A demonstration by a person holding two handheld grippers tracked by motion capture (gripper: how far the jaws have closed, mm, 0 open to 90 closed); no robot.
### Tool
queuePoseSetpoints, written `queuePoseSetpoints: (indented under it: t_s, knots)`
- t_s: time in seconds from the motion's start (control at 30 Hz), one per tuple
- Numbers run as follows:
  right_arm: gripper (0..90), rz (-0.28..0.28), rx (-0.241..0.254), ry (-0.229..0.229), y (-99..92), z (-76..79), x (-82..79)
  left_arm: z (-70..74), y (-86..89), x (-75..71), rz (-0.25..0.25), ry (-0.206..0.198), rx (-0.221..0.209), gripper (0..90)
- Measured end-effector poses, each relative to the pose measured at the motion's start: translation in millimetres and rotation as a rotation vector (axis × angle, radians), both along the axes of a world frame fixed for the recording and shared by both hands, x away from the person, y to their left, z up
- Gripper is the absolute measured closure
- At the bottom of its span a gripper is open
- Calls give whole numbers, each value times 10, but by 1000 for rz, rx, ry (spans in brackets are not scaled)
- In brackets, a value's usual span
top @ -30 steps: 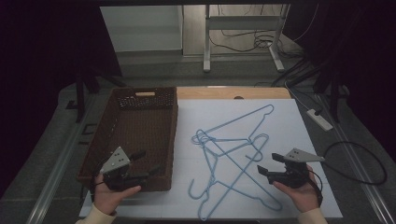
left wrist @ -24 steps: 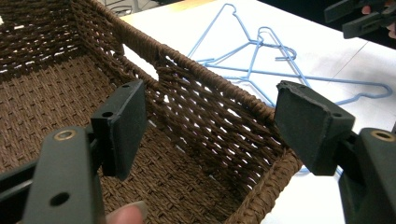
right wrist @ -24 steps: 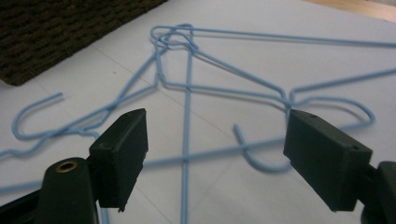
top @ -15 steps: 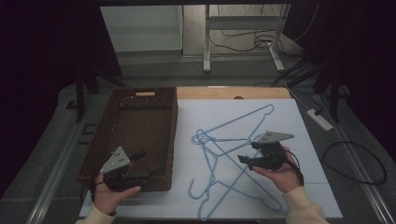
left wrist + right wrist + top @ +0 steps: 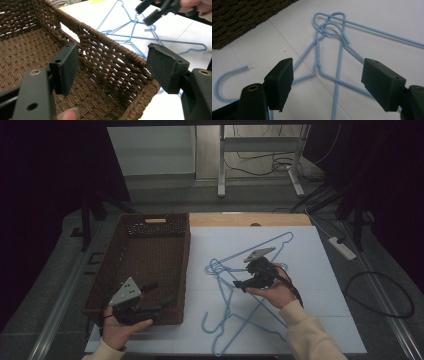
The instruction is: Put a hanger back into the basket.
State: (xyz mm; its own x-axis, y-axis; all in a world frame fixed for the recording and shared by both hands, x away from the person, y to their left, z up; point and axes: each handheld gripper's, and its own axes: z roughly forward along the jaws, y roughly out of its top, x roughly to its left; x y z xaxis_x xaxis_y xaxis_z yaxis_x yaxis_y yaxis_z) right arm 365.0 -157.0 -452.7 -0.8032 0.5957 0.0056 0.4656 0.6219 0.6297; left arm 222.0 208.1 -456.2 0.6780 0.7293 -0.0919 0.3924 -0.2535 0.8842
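Hangers: we had a tangle of light-blue wire hangers [image 5: 240, 305] lying flat on the white sheet [image 5: 320, 270], just right of the brown woven basket [image 5: 150, 255]; their hooks were knotted together at the end nearest the basket.
Why there: we judged them laid out loose for picking one at a time, with the basket beside them as the likely place to put them.
Right gripper: we had the right gripper [image 5: 239, 285] over the middle of the tangle, right of the basket, its jaws wide apart with nothing between them, having just drawn in slightly.
Why so: we read that spread as lining up on a wire neck before a pinch.
Left gripper: we held the left gripper [image 5: 162, 306] at the basket's near right corner, jaws parted and empty, probably waiting or ready to steady the basket.
Right gripper view: here we saw the interlocked hooks [image 5: 332, 27] and a twisted neck [image 5: 319, 65] up close, which the high view blurred.
Left gripper view: here we saw the basket's weave and rim [image 5: 110, 42], and the other gripper hovering over the hangers beyond it.
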Motion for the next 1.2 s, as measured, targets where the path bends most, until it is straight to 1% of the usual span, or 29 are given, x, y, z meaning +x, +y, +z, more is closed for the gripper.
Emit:
queuePoseSetpoints:
  t_s: [0.03,0.1,0.17,0.3,0.33,0.37,0.43,0.53,0.57,0.63,0.67,0.7,0.73,0.77,0.8,0.93,0.97,1.07,1.17,1.2]
  knots:
    - [272,3,-13,7,44,-19,29,3,-20,-12,-7,-10,11,269]
    - [277,10,-38,26,139,-70,92,8,-43,-19,-14,-14,23,268]
    - [289,17,-56,48,242,-142,167,6,-52,-18,-12,-9,17,269]
    - [319,25,-86,80,369,-252,260,0,-50,-8,-2,0,11,270]
    - [319,25,-86,80,369,-252,260,-1,-45,-6,-1,2,12,270]
    - [345,27,-108,93,422,-303,299,-2,-39,-5,0,3,13,270]
    - [370,30,-130,101,465,-346,332,-5,-32,-4,3,4,13,270]
    - [400,35,-146,121,512,-398,379,-7,-29,-6,4,2,16,270]
    - [400,35,-146,121,512,-398,379,-7,-29,-6,4,2,16,270]
    - [422,38,-165,132,540,-433,409,-7,-27,-8,2,0,18,271]
    - [438,36,-175,133,551,-445,418,-7,-27,-10,2,0,17,271]
    - [473,39,-186,140,562,-463,433,-7,-26,-10,1,0,18,271]
    - [473,39,-186,140,562,-463,433,-7,-26,-10,1,0,18,271]
    - [493,38,-186,144,566,-472,439,-9,-25,-9,1,2,18,271]
    - [543,41,-198,145,572,-488,445,-11,-22,-7,1,3,17,271]
    - [622,47,-230,145,586,-522,440,-12,-23,-6,0,5,17,271]
    - [622,47,-230,145,586,-522,440,-12,-23,-6,0,5,17,271]
    - [690,42,-232,141,589,-518,438,-14,-30,-7,-4,7,17,271]
    - [846,51,-231,148,596,-515,422,-9,-32,-10,-3,5,17,272]
    - [851,47,-230,151,600,-516,413,-6,-32,-12,-4,5,17,272]
